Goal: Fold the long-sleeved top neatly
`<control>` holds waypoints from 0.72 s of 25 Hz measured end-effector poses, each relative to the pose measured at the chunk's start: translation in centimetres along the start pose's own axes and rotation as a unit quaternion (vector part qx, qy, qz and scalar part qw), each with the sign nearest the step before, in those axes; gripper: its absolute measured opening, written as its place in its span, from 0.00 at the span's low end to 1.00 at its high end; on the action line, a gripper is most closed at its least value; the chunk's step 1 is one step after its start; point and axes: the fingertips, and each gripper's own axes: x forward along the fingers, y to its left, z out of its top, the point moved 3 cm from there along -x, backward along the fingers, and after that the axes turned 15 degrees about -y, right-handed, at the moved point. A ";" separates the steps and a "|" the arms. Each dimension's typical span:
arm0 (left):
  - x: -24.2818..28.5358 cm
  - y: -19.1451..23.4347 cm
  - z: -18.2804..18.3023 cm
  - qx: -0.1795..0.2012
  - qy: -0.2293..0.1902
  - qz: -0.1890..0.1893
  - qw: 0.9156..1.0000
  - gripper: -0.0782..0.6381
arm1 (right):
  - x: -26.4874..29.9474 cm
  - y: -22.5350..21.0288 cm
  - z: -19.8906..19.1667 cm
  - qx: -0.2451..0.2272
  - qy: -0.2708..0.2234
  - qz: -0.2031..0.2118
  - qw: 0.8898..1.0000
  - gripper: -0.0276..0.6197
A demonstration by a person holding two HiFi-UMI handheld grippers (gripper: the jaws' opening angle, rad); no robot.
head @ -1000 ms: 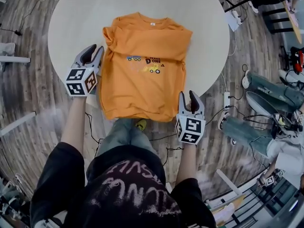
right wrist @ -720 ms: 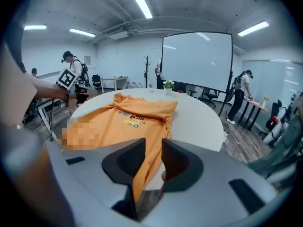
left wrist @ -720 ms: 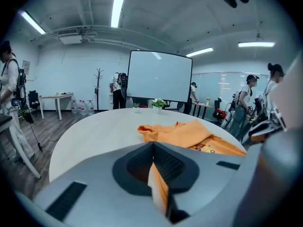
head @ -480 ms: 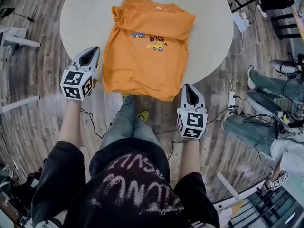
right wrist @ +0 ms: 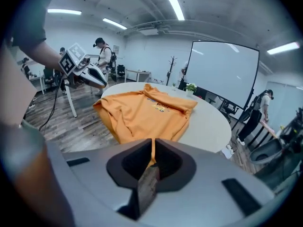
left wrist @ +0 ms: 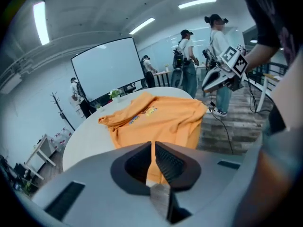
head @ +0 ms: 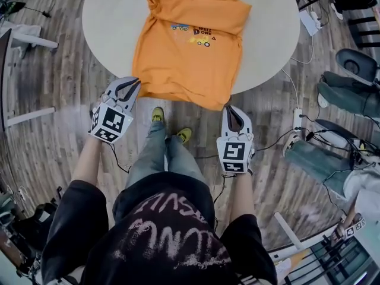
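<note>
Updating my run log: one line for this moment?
top: on table, hem overhanging near edge | left gripper: at hem, empty, near-shut, jaws just opening slightly | right gripper: at hem, shut, empty

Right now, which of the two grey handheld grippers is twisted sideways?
The left grey two-jaw gripper: its black-and-white marker cube sits cocked diagonally, while the right gripper carries its cube nearly square.

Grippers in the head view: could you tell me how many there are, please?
2: the left gripper by the orange top's near-left hem corner, the right gripper by its near-right corner. None seems hidden.
</note>
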 end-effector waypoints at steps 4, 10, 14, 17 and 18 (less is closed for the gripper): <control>-0.2 -2.1 -0.9 0.060 0.024 -0.038 0.997 0.26 | 0.2 2.1 -1.7 -0.048 0.025 0.026 0.998 0.23; -0.1 -4.2 -2.6 0.115 0.033 -0.082 0.989 0.41 | 1.0 4.2 -3.3 -0.062 0.045 0.031 0.997 0.40; 0.0 -4.6 -3.7 0.153 0.028 -0.102 0.983 0.46 | 1.4 5.2 -4.1 -0.094 0.068 0.016 0.993 0.47; 0.2 -4.7 -4.4 0.176 0.018 -0.108 0.978 0.50 | 1.5 5.6 -4.9 -0.124 0.083 -0.003 0.989 0.52; 0.3 -4.8 -4.6 0.186 0.015 -0.108 0.976 0.51 | 1.5 5.6 -5.1 -0.131 0.086 -0.011 0.988 0.54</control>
